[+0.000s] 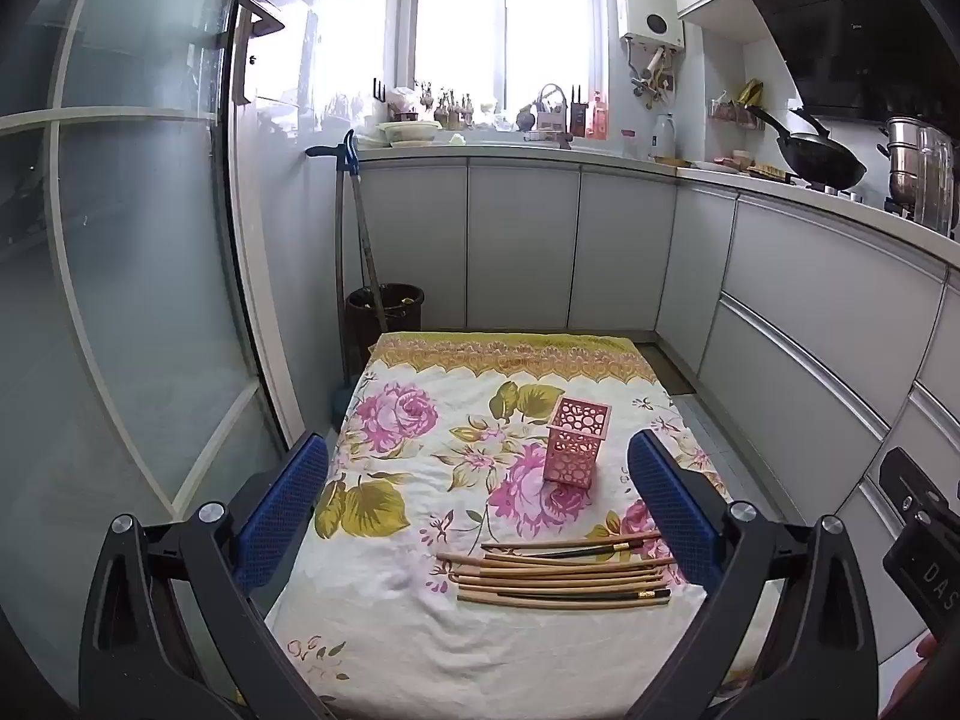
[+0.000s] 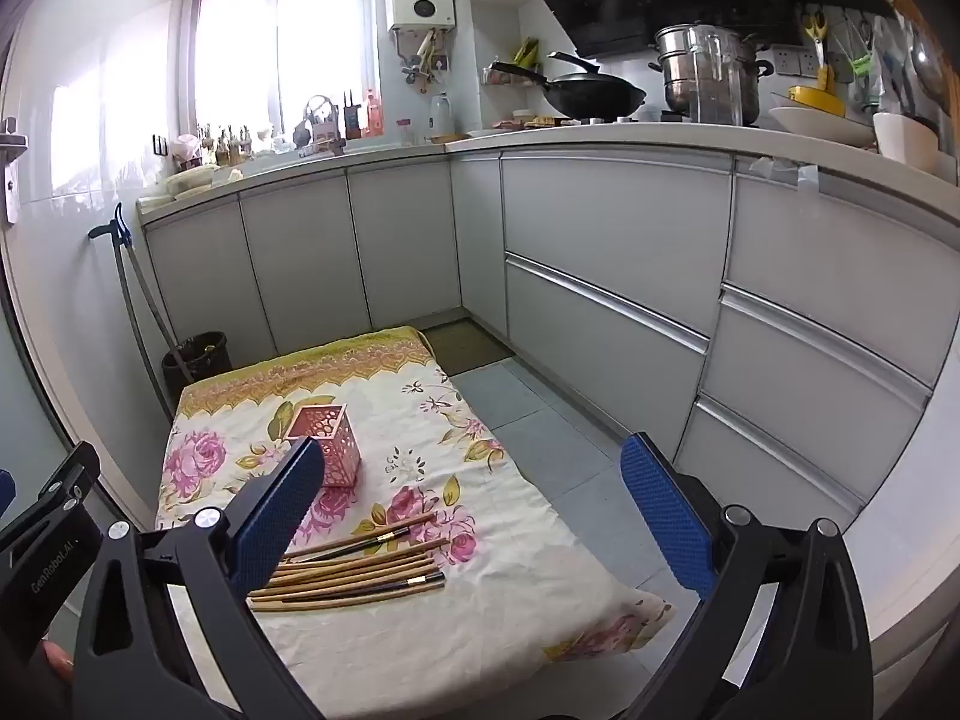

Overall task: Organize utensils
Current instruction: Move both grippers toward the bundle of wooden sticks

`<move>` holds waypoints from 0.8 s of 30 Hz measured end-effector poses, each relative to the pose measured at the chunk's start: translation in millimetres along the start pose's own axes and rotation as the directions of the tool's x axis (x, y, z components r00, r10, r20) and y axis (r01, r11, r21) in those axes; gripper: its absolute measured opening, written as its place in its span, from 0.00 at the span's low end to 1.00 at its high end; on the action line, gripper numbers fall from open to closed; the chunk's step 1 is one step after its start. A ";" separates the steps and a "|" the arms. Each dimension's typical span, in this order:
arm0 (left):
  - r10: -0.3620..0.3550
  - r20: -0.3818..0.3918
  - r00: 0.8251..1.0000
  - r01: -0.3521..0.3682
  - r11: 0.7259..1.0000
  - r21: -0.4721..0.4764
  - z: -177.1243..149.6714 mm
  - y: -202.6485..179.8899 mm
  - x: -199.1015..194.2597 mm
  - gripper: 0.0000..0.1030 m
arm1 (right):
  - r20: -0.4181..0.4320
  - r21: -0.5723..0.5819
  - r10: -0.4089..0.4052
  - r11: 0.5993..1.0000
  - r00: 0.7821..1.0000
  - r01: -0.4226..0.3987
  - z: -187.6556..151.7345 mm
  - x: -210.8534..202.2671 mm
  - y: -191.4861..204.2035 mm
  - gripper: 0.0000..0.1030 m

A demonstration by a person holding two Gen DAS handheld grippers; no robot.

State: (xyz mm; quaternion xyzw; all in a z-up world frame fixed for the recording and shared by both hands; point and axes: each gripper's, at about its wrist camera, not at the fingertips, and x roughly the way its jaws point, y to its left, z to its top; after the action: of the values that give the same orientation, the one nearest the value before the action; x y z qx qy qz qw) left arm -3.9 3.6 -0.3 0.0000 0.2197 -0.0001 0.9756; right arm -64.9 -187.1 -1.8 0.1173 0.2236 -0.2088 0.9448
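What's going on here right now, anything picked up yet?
Nothing is held yet. The left gripper and right gripper both hang open above the floral cloth. A bunch of chopsticks lies loose on the cloth, and the pink holder stands upright and apart just beyond them, apparently empty.

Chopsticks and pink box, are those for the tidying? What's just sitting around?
For the job:
chopsticks
pink holder
left gripper, open
right gripper, open

Just lying about:
wok
steamer pot
black bin
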 end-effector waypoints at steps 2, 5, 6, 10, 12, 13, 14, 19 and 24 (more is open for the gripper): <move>-0.001 0.000 1.000 0.001 1.000 0.003 0.1 0.7 -2.9 0.93 | -0.001 0.002 0.002 1.000 1.000 -0.002 -0.2 -0.4 -0.2 0.94; -0.004 -0.002 1.000 0.004 1.000 0.010 0.3 1.2 -1.1 0.93 | -0.001 0.002 0.002 1.000 1.000 -0.002 -0.6 -0.3 0.1 0.94; -0.004 -0.004 1.000 0.004 1.000 0.014 -0.1 0.6 -0.5 0.93 | -0.003 0.002 0.003 1.000 1.000 -0.003 -0.2 0.2 -0.2 0.94; -0.005 -0.014 1.000 0.005 1.000 0.023 -1.7 -1.3 2.7 0.93 | -0.011 0.007 0.002 1.000 1.000 -0.002 -0.2 3.2 -1.4 0.94; -0.013 -0.022 1.000 0.014 1.000 0.022 -1.4 -3.2 5.6 0.93 | -0.018 0.010 0.000 1.000 1.000 0.000 -0.1 6.5 -3.0 0.94; -0.016 -0.028 0.999 0.017 0.999 0.030 -1.4 -4.8 6.8 0.93 | -0.023 0.011 0.000 1.000 1.000 0.000 -0.2 8.6 -3.7 0.94; -0.023 -0.036 0.999 0.024 0.999 0.036 -1.5 -6.0 8.7 0.93 | -0.029 0.014 0.001 1.000 1.000 0.000 -0.3 11.1 -4.8 0.94; -0.044 -0.066 0.997 0.050 0.995 0.092 -5.8 -19.3 21.1 0.93 | -0.064 0.041 -0.004 0.999 0.998 0.007 -3.8 26.1 -13.2 0.94; -0.066 -0.101 0.993 0.078 0.989 0.123 -8.3 -32.3 40.0 0.93 | -0.110 0.071 -0.014 0.997 0.994 0.022 -8.8 45.0 -24.2 0.94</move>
State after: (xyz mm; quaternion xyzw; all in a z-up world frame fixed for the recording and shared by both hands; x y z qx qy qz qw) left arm 28.7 -28.7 -24.9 0.0537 0.2663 -0.0494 0.9611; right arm -42.4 -221.1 -33.9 0.1606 0.2686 -0.2186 0.9243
